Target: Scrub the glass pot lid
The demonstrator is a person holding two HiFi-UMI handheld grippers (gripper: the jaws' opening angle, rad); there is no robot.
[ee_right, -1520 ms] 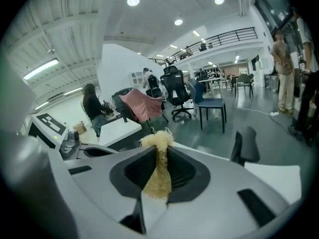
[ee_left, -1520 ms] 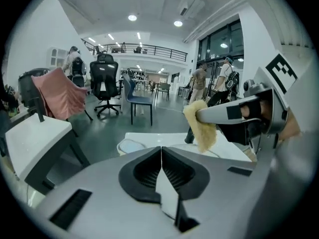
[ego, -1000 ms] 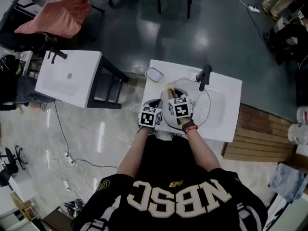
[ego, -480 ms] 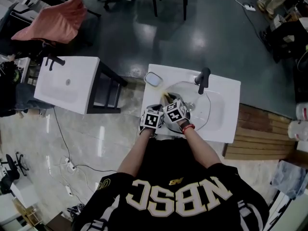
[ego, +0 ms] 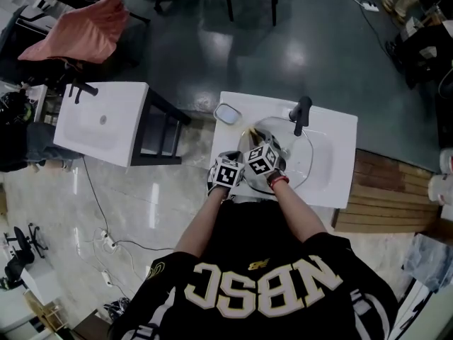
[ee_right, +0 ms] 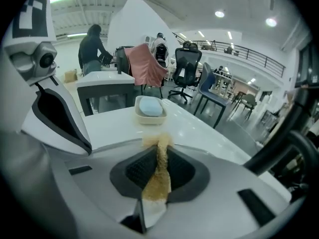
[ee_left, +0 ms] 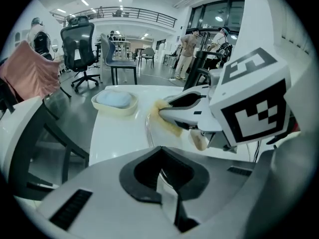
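The glass pot lid stands tilted over the basin of the white sink. My left gripper is shut on the lid's near rim; in the left gripper view the thin rim runs down into the shut left gripper. My right gripper is shut on a yellow sponge pressed against the lid. In the right gripper view the sponge sticks out between the right gripper's jaws. The left gripper view shows the right gripper and sponge just ahead.
A black faucet stands at the back of the sink. A cream soap dish with blue soap sits on the sink's far left corner. A second white sink stand is to the left. Office chairs stand beyond.
The right gripper with the sponge slid a little towards the left gripper and back across the lid. The left gripper kept its hold in the same place.
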